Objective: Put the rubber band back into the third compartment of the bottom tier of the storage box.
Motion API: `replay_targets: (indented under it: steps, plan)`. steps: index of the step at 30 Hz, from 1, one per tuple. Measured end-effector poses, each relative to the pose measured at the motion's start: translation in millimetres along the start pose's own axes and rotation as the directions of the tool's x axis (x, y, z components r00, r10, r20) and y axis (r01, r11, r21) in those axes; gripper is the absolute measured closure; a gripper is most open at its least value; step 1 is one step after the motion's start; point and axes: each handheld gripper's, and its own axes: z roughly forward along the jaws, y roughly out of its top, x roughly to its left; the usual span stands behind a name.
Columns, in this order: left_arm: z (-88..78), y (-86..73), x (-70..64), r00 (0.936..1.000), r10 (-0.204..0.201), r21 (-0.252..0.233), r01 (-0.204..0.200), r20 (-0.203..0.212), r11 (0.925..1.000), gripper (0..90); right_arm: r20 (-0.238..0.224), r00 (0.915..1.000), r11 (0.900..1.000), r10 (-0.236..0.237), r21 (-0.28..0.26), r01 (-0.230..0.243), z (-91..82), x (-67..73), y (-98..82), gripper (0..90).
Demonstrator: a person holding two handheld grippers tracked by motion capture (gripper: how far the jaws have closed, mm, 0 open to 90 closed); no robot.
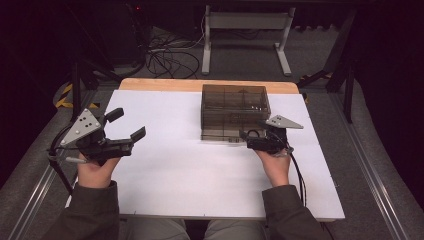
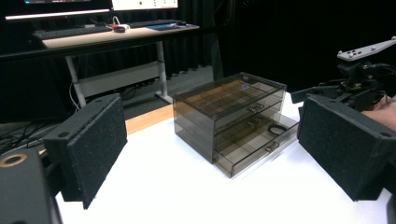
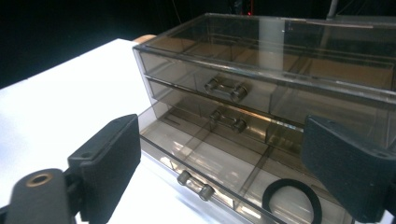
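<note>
A smoky, see-through drawer box (image 1: 235,111) with three drawers stands upright at the table's far middle. Its bottom drawer (image 3: 219,172) is pulled out toward the near side (the upper two are shut), and a black ring (image 3: 292,200) lies flat in a right-hand compartment.

A white desk (image 1: 170,175) with a wooden far edge stands on grey floor (image 1: 360,150). Beyond it, a white-framed table (image 1: 245,22) and tangled cables (image 1: 167,60) sit against a dark backdrop; yellow-black tape (image 1: 64,95) marks the floor at left.
</note>
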Motion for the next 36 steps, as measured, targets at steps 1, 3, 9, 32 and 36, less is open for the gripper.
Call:
replay_targets:
  steps: [1,3,9,32,36]
  plan:
    - [0.0,0.0,-0.1,1.0000,0.000,0.000,0.000,0.000,1.0000,9.0,0.000,1.0000,1.000,-0.003,-0.002,0.003,-0.8,1.0,1.0,12.1]
    - [0.0,0.1,-0.3,1.0000,0.001,0.000,-0.001,0.000,1.0000,9.0,-0.002,0.9999,1.000,-0.011,-0.002,0.011,-2.0,3.4,2.8,10.9]
    - [-0.6,0.1,0.1,1.0000,0.001,-0.001,-0.001,0.000,1.0000,9.0,-0.019,0.9996,1.000,-0.022,-0.009,0.022,-5.5,10.0,8.7,7.0]
    - [-1.9,0.9,0.1,1.0000,0.004,-0.003,-0.004,-0.001,1.0000,9.1,-0.074,0.9972,0.997,-0.002,-0.072,-0.003,-29.5,19.4,24.8,0.4]
    - [-1.9,1.0,0.0,1.0000,0.004,-0.003,-0.004,-0.001,1.0000,9.0,-0.079,0.9968,0.996,-0.006,-0.087,-0.001,-35.4,21.1,28.9,0.0]
